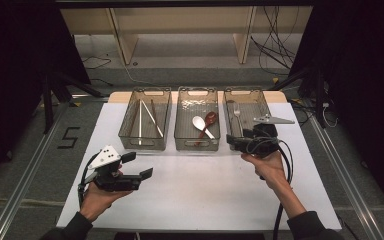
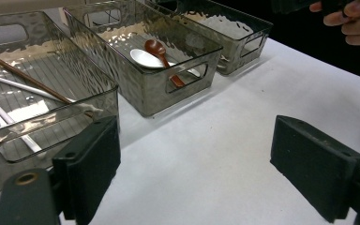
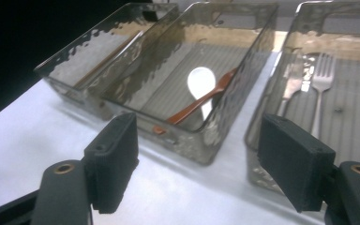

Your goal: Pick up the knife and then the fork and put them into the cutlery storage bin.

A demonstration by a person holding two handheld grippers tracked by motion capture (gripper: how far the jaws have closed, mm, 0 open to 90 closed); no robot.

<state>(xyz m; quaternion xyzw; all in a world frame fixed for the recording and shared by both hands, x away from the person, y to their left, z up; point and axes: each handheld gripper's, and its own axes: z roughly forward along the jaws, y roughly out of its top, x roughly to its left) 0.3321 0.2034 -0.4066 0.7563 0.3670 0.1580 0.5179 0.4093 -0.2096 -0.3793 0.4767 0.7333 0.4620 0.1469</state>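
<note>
Three clear bins stand in a row at the back of the white table (image 1: 205,200). White chopsticks (image 1: 140,122) and a brown chopstick (image 2: 33,80) lie in the left bin (image 1: 145,146). In the middle bin (image 1: 196,147) a white spoon (image 1: 199,123) lies under a red-brown spoon (image 1: 210,119). A metal fork (image 3: 322,75) rests in the right bin (image 1: 247,91). My right gripper (image 1: 232,143) hovers at that bin's front left corner, open and holding nothing (image 3: 199,164). Over the table's front left, my left gripper (image 1: 139,165) is open and holds nothing too (image 2: 201,164).
White tabletop stretches between the two hands in front of the bins. Beyond the table are a wooden shelf frame (image 1: 180,30), loose cables (image 1: 275,45) and tripod legs (image 1: 55,90) on the floor. The right hand (image 2: 347,21) reaches in at the top right of the left gripper view.
</note>
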